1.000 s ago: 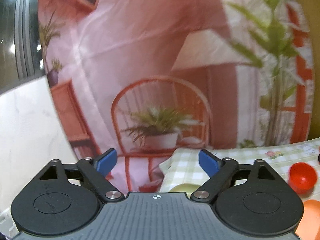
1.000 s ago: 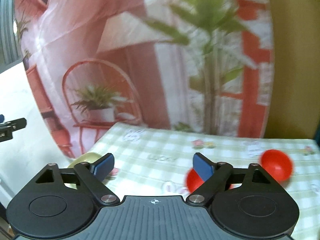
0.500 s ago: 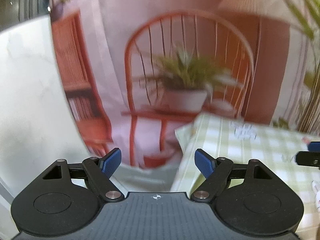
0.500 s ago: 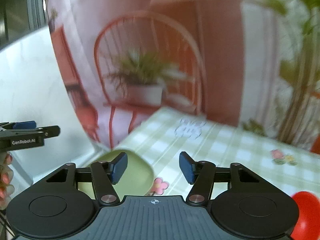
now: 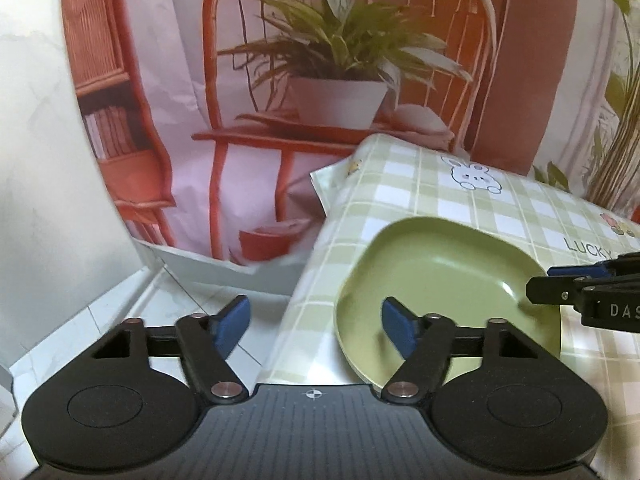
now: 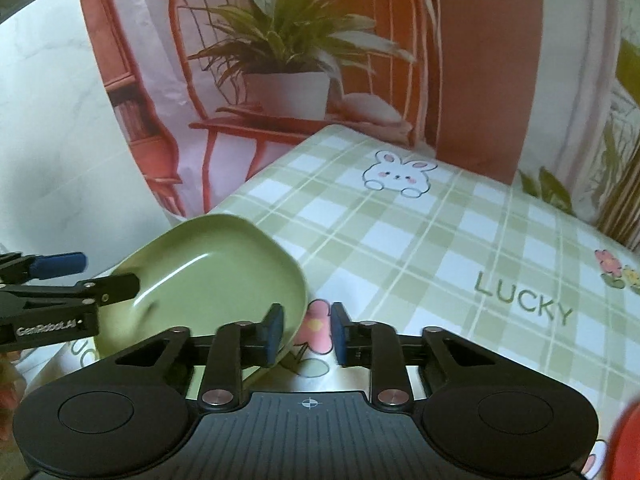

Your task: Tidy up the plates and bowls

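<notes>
A green squarish plate lies on the checked tablecloth near the table's left corner; it also shows in the right wrist view. My left gripper is open, its right finger over the plate's near rim, its left finger off the table edge. My right gripper is partly closed, its jaws straddling the plate's right rim with a visible gap, not clamped. Each gripper's tip shows in the other's view.
The table ends close on the left, with tiled floor below. A printed backdrop hangs behind. A red object sits blurred at the right wrist view's lower right corner.
Both grippers have dropped and moved in toward the green plate. The right gripper's fingers have narrowed around the plate's rim. The left stays wide open.
</notes>
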`<action>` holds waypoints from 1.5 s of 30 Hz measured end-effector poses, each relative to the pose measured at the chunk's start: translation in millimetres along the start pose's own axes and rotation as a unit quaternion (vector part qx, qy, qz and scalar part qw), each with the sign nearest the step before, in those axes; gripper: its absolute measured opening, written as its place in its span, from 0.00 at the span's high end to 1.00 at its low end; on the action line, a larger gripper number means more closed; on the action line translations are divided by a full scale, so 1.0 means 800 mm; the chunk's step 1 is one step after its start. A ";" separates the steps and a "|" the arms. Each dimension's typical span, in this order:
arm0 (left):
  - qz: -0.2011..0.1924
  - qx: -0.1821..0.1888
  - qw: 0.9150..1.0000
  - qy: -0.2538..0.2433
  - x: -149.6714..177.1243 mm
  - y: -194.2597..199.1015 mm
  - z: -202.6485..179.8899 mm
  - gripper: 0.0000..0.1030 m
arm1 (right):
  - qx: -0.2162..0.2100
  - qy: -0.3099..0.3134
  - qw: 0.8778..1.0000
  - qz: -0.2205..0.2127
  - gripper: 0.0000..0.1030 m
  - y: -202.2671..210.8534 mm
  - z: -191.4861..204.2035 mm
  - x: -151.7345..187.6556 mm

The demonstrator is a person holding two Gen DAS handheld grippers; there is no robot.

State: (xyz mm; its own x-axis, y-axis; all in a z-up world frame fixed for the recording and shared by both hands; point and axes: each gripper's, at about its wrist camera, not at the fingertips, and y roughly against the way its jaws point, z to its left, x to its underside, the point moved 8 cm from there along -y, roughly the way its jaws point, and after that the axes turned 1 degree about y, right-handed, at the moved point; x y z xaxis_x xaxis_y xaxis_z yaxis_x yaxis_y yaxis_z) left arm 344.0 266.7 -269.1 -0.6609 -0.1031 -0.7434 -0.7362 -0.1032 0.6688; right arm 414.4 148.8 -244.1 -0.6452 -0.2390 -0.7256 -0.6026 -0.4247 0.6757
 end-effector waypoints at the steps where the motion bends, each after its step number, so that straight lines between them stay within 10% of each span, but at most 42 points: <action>1: 0.004 0.003 1.000 0.005 0.003 0.000 0.001 0.45 | -0.003 -0.002 1.000 0.000 0.89 0.000 0.001 0.001; 5: 0.023 0.013 0.999 0.026 0.010 0.000 0.002 0.87 | -0.017 -0.019 1.000 -0.003 0.90 0.006 0.006 0.002; 7: 0.024 0.019 0.999 0.030 0.011 0.003 -0.002 0.92 | -0.022 -0.028 0.999 0.000 0.91 0.011 0.008 0.005; 18: -0.001 -0.028 1.000 -0.011 0.007 0.078 -0.046 0.92 | -0.010 -0.076 0.997 -0.029 0.93 0.089 -0.009 0.022; 45: -0.033 0.078 0.995 -0.053 0.028 0.233 -0.270 0.92 | 0.033 -0.177 0.976 -0.122 0.94 0.324 -0.189 0.142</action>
State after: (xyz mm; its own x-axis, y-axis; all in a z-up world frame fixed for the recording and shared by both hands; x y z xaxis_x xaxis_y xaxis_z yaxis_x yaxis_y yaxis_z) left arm 223.4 31.3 -159.6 -0.6162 0.0044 -0.7876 -0.7865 0.0500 0.6156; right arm 255.9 -120.1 -171.0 -0.5933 0.1847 -0.7835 -0.7803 -0.3713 0.5033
